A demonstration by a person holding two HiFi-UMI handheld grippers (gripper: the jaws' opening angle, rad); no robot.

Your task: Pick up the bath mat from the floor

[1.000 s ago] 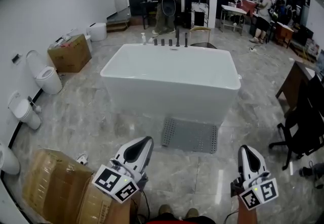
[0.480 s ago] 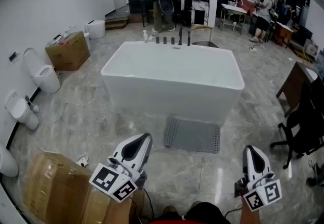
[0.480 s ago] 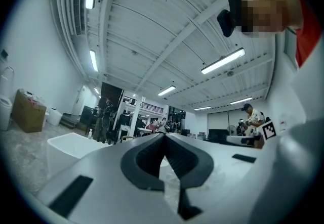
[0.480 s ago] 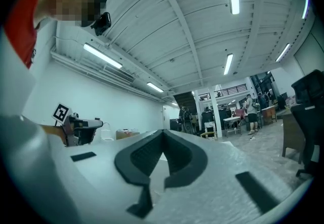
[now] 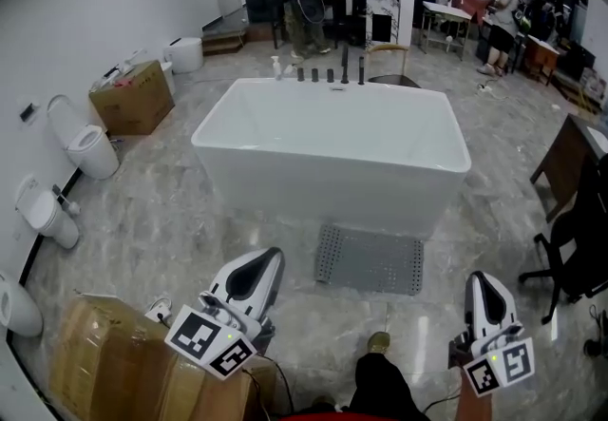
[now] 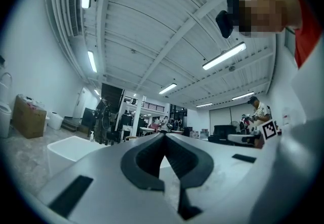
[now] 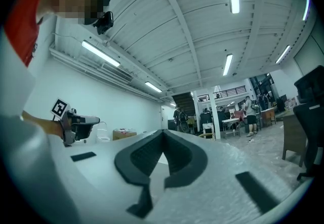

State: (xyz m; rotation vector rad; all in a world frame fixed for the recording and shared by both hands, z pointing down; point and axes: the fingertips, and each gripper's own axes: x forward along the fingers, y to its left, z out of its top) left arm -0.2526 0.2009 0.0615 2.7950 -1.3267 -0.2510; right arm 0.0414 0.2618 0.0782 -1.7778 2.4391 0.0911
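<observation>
Grey-and-white plastic lowest in the frame: left gripper at lower left of centre, right gripper at lower right, each with jaws pressed together on nothing, as confirmed in both gripper views, with only ceiling and far room past the closed tips. Between them, at the bottom edge, a dark trouser leg and a shoe planted on the veined floor. Just right of centre, flat on that floor and untouched: mat, grey, dotted with holes, long side close against the foot of the tub. By judgement, barely begun: approach only, no reach, no grip, no lift. Left to do: close the gap, bend low, open a pair of jaws, pinch an edge, raise it clear. Probably easiest from the near edge, with open floor in front; far edge cramped by the tub wall. Between grippers and mat, only bare floor. At lower left, a taped near box, beside the left gripper and off the path. Along the left edge, toilets against the wall; further up, a far box. At the right edge, a black chair and a brown desk, well apart from the mat. Beyond the tub, dark taps on its far rim, then people and tables along the top of the frame.
</observation>
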